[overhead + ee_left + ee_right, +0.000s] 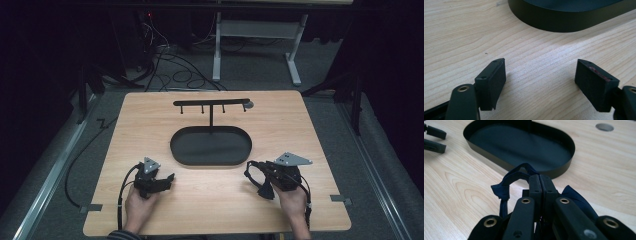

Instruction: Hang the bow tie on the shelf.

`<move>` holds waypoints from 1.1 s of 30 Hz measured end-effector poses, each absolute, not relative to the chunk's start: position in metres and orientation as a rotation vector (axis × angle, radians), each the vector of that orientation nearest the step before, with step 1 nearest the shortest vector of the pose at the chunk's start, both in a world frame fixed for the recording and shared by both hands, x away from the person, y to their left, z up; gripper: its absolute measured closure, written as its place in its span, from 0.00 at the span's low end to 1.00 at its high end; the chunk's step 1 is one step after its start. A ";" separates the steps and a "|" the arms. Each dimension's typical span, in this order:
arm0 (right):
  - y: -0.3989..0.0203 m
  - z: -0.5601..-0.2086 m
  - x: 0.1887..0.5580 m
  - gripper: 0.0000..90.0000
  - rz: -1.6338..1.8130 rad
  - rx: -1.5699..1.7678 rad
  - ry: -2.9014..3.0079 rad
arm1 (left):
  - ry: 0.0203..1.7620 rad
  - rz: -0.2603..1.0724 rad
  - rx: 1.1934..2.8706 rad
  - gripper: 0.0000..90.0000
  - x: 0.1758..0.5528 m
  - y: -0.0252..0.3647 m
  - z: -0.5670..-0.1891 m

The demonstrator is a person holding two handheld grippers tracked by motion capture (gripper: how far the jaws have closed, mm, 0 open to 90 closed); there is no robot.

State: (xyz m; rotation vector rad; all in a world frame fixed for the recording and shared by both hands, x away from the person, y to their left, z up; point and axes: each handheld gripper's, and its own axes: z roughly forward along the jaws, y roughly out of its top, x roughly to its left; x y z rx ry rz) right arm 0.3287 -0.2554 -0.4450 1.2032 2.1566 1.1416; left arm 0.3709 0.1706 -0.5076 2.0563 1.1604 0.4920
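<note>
- Grey carpet (260,70) is seen all around a light wooden table (150,120), with dark cables (175,75) lying on the floor behind it and the white legs of another table (295,60) farther back.
- On the middle of the wooden table, a black oval tray (182,152) is seen, and a thin black rack (211,103) with small hooks is stood up from its far edge.
- Near the front left of the table, the left gripper (170,178) is held in a hand (137,207). Its jaws are spread wide apart and nothing is seen between them. Bare wood is seen under them, and the tray wall is just ahead.
- Near the front right, the right gripper (248,171) is held in the other hand (292,200). Its jaws are pressed together on a dark blue cloth strap (507,186), which is looped up at the tips.
- A small round hole (604,127) is seen in the wood past the tray.
</note>
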 end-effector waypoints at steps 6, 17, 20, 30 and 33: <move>-0.255 -0.436 0.329 1.00 1.157 1.190 2.140 | 1.161 0.492 2.056 0.28 0.371 0.171 -0.508; -0.250 -0.426 0.333 1.00 1.164 1.179 2.133 | 1.160 0.491 2.056 0.28 0.371 0.171 -0.508; -0.247 -0.421 0.337 1.00 1.167 1.169 2.135 | 1.159 0.491 2.056 0.28 0.371 0.171 -0.508; -0.240 -0.408 0.344 1.00 1.187 1.134 2.116 | 1.159 0.491 2.056 0.28 0.371 0.171 -0.508; -0.237 -0.403 0.348 1.00 1.187 1.125 2.110 | 1.159 0.491 2.056 0.28 0.371 0.171 -0.508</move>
